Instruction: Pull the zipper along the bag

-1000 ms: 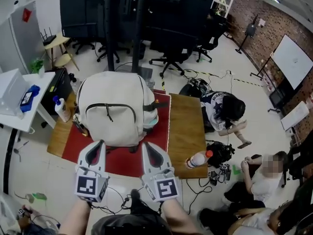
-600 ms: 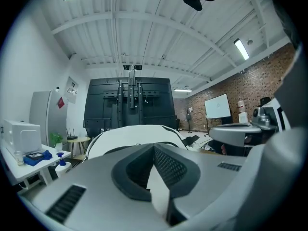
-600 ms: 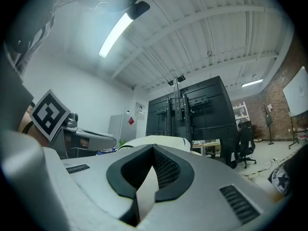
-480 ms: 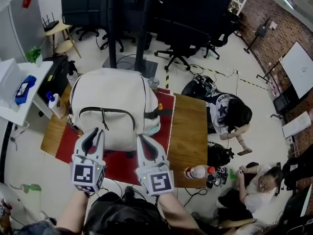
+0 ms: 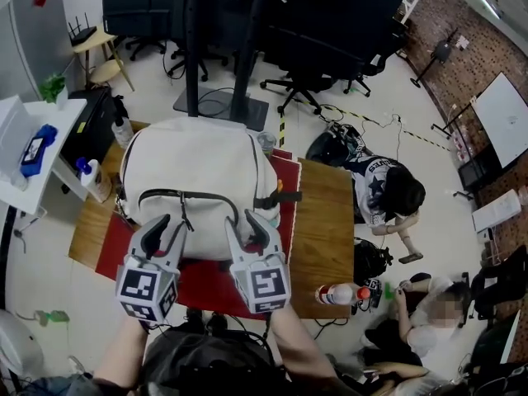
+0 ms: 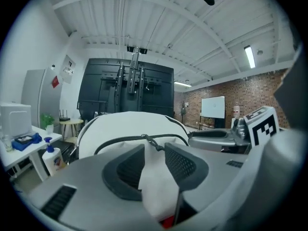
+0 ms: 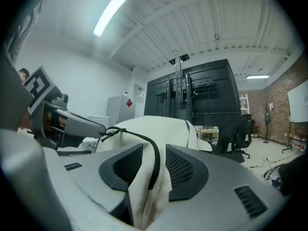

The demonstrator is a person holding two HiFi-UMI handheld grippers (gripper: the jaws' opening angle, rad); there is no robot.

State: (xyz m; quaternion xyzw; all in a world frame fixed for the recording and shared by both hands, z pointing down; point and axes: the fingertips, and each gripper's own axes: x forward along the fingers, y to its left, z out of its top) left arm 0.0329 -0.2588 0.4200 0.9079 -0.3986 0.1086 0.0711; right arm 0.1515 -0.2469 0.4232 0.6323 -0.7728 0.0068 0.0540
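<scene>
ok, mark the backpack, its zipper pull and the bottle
backpack (image 5: 198, 155), head view, on its white top panel.
zipper pull (image 6: 150, 140), left gripper view, on the dark tab.
bottle (image 5: 334, 294), head view, on its body.

bag (image 5: 198, 163) base hidden, whiteboard (image 5: 505, 110) edge-cropped

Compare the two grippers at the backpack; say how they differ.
The left gripper frames plain white fabric, with the zipper pull just past its tips; the right gripper straddles the black zipper line. The left gripper sits under the zipper arc's left half, the right gripper at its right end. Both grippers' jaws are opening at the backpack, gripping nothing.
</scene>
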